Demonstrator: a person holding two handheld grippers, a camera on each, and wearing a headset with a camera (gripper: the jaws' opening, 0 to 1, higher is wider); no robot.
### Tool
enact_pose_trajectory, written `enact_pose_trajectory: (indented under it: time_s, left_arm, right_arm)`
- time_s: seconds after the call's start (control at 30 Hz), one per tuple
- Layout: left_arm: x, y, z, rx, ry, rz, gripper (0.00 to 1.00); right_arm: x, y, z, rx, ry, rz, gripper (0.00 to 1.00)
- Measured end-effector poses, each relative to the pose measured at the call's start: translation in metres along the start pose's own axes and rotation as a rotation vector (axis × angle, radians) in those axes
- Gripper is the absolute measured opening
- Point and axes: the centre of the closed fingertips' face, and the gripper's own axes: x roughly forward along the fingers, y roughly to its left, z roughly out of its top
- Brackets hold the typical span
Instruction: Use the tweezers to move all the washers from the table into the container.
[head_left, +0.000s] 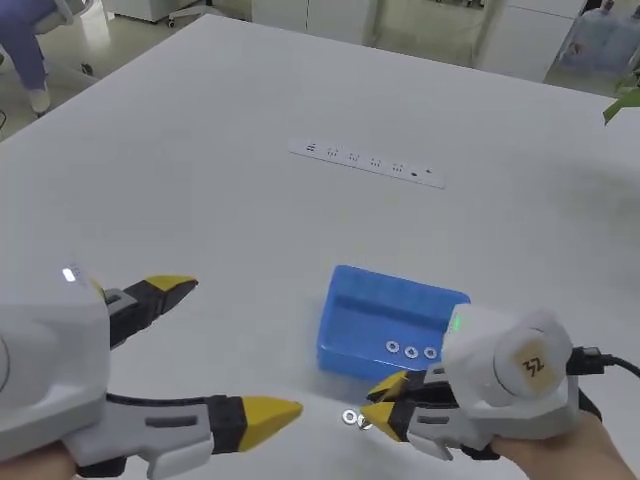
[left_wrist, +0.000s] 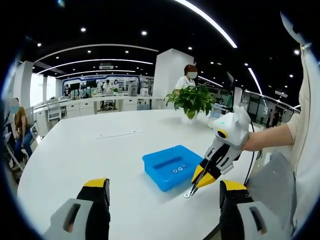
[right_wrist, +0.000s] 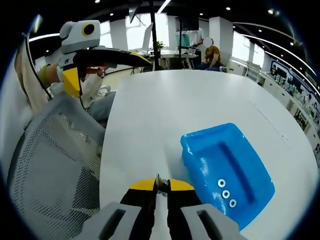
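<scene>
One washer (head_left: 350, 418) beside tweezers (right_wrist: 158, 182) in clamped right gripper (head_left: 380, 401); left gripper (head_left: 247, 347) gaping, empty.

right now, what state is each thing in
left hand-held gripper: open, holding nothing
right hand-held gripper: shut on the tweezers
loose washer: at the tweezers' tips, outside the container
container: upright, open-topped, three washers inside
</scene>
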Motion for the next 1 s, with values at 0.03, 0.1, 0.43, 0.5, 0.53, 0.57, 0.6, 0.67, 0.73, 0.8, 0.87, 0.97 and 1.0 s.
enact_pose_trajectory:
  time_s: [0.03, 0.1, 0.43, 0.5, 0.53, 0.57, 0.6, 0.67, 0.73, 0.8, 0.87, 0.97, 1.0]
  left_arm:
    - [0.000, 0.000, 0.000, 0.001, 0.002, 0.002, 0.93]
    - [0.000, 0.001, -0.001, 0.001, 0.003, 0.001, 0.93]
    - [0.000, 0.000, -0.001, 0.000, 0.001, 0.000, 0.92]
    - [0.000, 0.001, -0.001, -0.001, 0.001, 0.001, 0.92]
    - [0.000, 0.001, -0.001, -0.001, 0.002, 0.000, 0.92]
    - [0.000, 0.001, -0.001, -0.001, 0.003, -0.001, 0.92]
    - [0.000, 0.000, -0.001, 0.002, 0.003, -0.001, 0.92]
    - [0.000, 0.000, -0.001, 0.002, 0.003, -0.002, 0.92]
    - [0.000, -0.001, 0.000, 0.001, 0.000, -0.003, 0.92]
    - [0.000, -0.001, 0.000, 0.002, -0.001, -0.004, 0.92]
    - [0.000, -0.001, 0.000, 0.002, 0.000, -0.004, 0.92]
    - [-0.001, -0.001, 0.000, 0.002, -0.002, 0.000, 0.92]
    - [-0.002, 0.000, 0.000, 0.000, -0.004, 0.002, 0.92]
  right_arm:
    - [0.000, 0.000, 0.001, 0.010, -0.008, 0.001, 0.03]
    - [0.000, -0.001, 0.001, 0.029, -0.024, -0.001, 0.03]
    - [-0.017, -0.010, 0.015, 0.185, -0.138, -0.013, 0.03]
    - [-0.023, -0.012, 0.022, 0.176, -0.154, -0.024, 0.03]
    - [-0.027, -0.014, 0.025, 0.171, -0.160, -0.026, 0.03]
    - [-0.029, -0.015, 0.027, 0.168, -0.166, -0.030, 0.03]
    - [-0.033, -0.017, 0.033, 0.161, -0.178, -0.037, 0.03]
    - [-0.038, -0.021, 0.040, 0.156, -0.201, -0.046, 0.03]
    - [-0.042, -0.028, 0.050, 0.164, -0.236, -0.055, 0.03]
    - [-0.042, -0.035, 0.053, 0.173, -0.249, -0.062, 0.03]
    - [-0.041, -0.044, 0.056, 0.185, -0.255, -0.073, 0.03]
    - [-0.038, -0.057, 0.059, 0.214, -0.266, -0.093, 0.03]
    - [-0.036, -0.061, 0.060, 0.229, -0.271, -0.100, 0.03]
